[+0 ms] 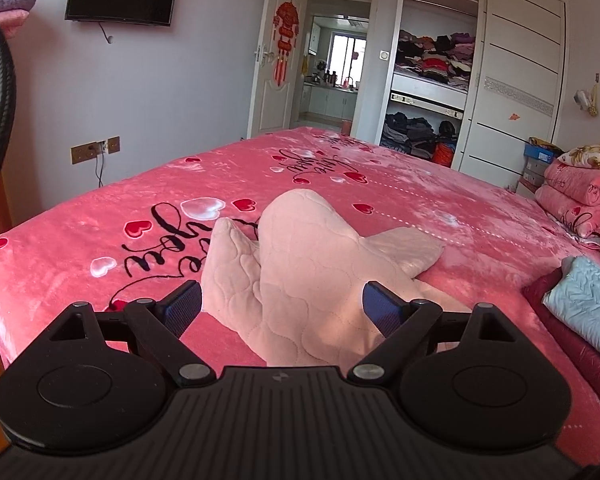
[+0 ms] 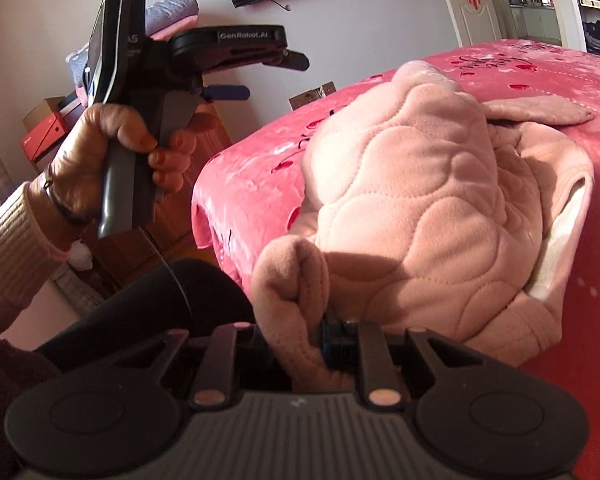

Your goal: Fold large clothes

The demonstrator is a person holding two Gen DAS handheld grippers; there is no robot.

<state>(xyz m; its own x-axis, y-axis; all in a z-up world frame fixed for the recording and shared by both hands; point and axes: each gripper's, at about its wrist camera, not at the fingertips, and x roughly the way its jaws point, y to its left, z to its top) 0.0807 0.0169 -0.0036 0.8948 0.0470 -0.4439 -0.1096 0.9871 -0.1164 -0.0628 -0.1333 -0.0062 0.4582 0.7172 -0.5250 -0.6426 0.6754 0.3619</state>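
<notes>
Two grippers showed: the right gripper (image 2: pixel 324 344), bottom centre, clenched a fold of the pink quilted garment (image 2: pixel 428 184) heaped on the red bedspread (image 2: pixel 252 168), while the left gripper (image 2: pixel 256 76), upper left, gaped released

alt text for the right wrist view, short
The right gripper is shut on a bunched edge of a pink quilted garment heaped on a pink heart-print bedspread. To the left, the person's hand holds the left gripper open in the air, clear of the fabric.
</notes>
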